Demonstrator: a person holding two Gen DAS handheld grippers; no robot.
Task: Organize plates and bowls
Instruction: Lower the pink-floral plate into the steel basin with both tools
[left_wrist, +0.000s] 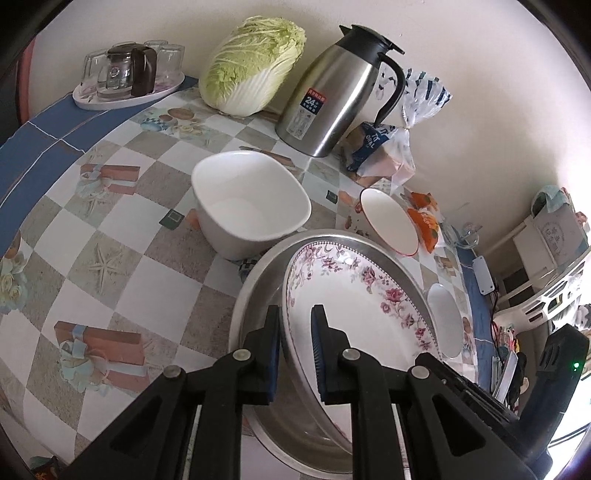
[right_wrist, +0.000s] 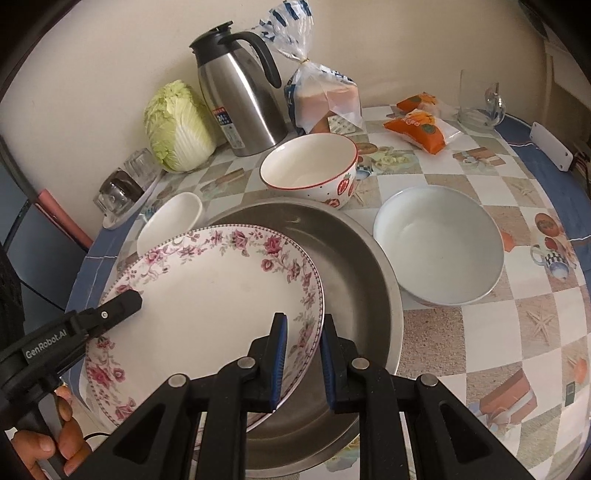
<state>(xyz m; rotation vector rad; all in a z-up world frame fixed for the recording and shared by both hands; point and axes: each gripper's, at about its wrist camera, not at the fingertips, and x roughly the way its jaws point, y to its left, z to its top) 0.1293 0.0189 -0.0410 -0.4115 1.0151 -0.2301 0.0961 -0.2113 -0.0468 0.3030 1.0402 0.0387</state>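
A floral-rimmed plate (right_wrist: 207, 291) leans tilted in a steel basin (right_wrist: 354, 266); both show in the left wrist view, the plate (left_wrist: 354, 295) and the basin (left_wrist: 258, 295). My left gripper (left_wrist: 295, 347) is shut on the plate's near rim and shows in the right wrist view (right_wrist: 122, 302). My right gripper (right_wrist: 303, 354) straddles the plate's other rim, jaws narrowly apart. A white square bowl (left_wrist: 251, 203), a red-rimmed strawberry bowl (right_wrist: 310, 170) and a pale bowl (right_wrist: 439, 243) stand around the basin.
A steel thermos jug (right_wrist: 240, 99), a napa cabbage (right_wrist: 177, 125), bagged bread (right_wrist: 325, 99), orange snack packs (right_wrist: 421, 129) and a glass mug (right_wrist: 480, 99) stand along the wall. A tray of glasses (left_wrist: 129, 74) sits far left. A small white dish (right_wrist: 170, 221) lies behind the plate.
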